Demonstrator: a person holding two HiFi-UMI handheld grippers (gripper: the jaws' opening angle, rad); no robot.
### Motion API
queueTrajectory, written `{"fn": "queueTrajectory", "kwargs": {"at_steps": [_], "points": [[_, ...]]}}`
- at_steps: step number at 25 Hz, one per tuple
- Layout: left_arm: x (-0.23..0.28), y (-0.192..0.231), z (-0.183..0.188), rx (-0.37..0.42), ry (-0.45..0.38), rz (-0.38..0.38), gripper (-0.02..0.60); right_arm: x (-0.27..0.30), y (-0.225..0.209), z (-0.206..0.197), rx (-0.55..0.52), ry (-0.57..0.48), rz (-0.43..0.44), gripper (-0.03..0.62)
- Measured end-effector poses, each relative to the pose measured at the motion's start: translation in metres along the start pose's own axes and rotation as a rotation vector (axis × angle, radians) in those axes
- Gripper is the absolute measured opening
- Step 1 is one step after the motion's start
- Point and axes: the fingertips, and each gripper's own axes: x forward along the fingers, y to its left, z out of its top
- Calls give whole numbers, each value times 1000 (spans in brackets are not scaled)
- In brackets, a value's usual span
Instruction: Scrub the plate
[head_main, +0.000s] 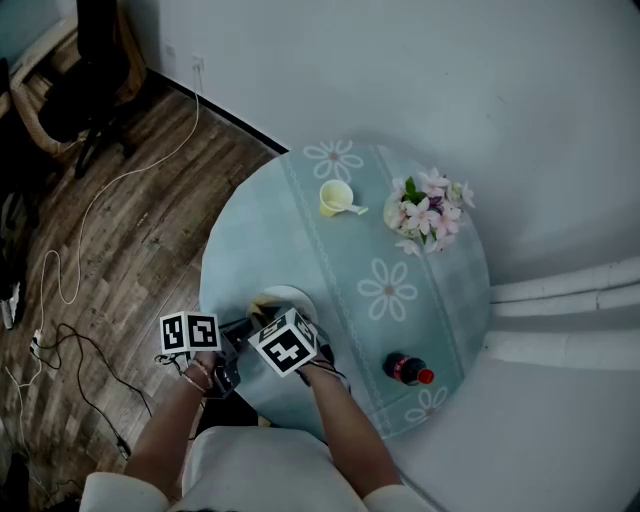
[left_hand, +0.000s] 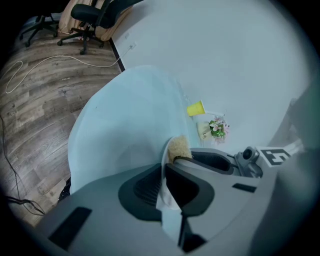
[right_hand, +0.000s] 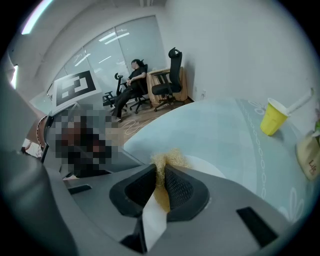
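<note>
A white plate lies near the front left edge of the round table. My left gripper is shut on the plate's thin rim, which runs up between its jaws. The right gripper is shut on a golden scrub pad, whose tuft sticks out past the fingertips over the plate. In the left gripper view the scrub pad rests at the plate's edge just beyond my jaws. From the head view, both marker cubes crowd together over the plate's near side.
On the teal flowered cloth stand a yellow cup, a bunch of pink flowers and a cola bottle lying near the right front. Cables trail over the wood floor at left. An office chair stands far off.
</note>
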Motion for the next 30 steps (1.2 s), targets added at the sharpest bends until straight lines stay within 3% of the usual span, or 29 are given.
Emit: {"fn": "queueTrajectory", "kwargs": {"at_steps": [15, 30], "points": [[-1, 1, 0, -16, -5, -4, 32, -6, 15, -23, 42, 59, 21, 60], [-1, 2, 1, -14, -30, 21, 34, -16, 45, -45, -53, 86, 17, 60]]}}
